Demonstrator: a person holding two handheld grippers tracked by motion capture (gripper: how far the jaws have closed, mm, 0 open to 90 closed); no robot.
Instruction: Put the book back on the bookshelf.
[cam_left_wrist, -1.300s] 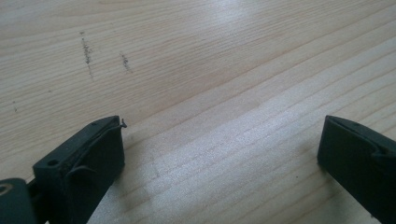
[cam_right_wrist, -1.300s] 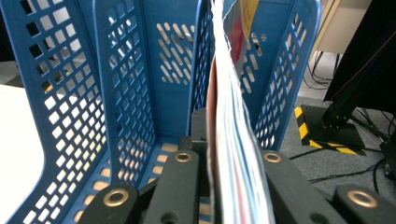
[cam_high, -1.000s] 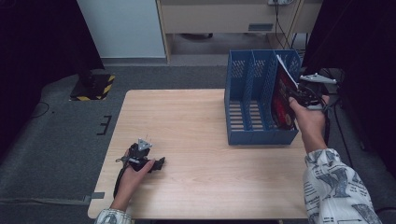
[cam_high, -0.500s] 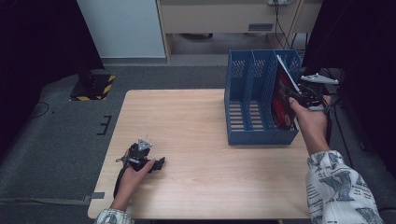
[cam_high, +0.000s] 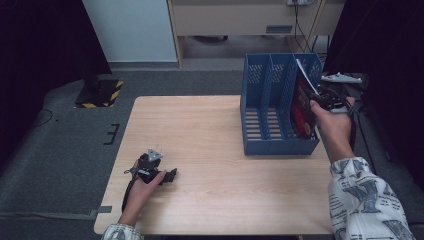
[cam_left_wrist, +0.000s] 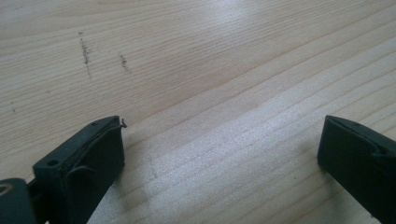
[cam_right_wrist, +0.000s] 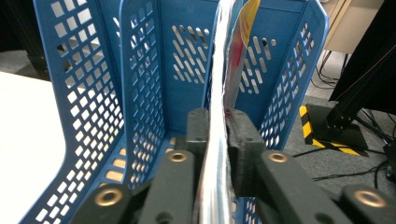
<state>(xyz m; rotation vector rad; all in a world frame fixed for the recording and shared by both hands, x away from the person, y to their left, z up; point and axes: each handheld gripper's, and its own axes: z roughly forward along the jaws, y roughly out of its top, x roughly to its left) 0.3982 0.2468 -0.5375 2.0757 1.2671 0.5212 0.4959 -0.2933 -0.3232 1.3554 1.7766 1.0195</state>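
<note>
Standing tilted in the rightmost compartment of the blue file rack, a red-covered magazine leans with its upper corner rising above the rack's rim. The right hand-held gripper is clamped on the magazine's outer edge; in the right gripper view, the two black jaws of this hand-held gripper press on either side of the glossy pages, with the perforated blue dividers behind and to the left. The person's right hand holds that gripper just beside the rack's right wall, the patterned sleeve coming in from the lower right corner.

The rack stands on the far right part of the light wooden worktop; its other two compartments show only their slotted floors.

The left hand-held gripper rests on the worktop near its front left area, well apart from the rack, held by the person's left hand. In the left gripper view, its jaws stand wide apart with bare wood grain between them, nothing gripped.

Beyond the worktop lie grey floor, a yellow-and-black striped base at the upper left, and cables at the back.
</note>
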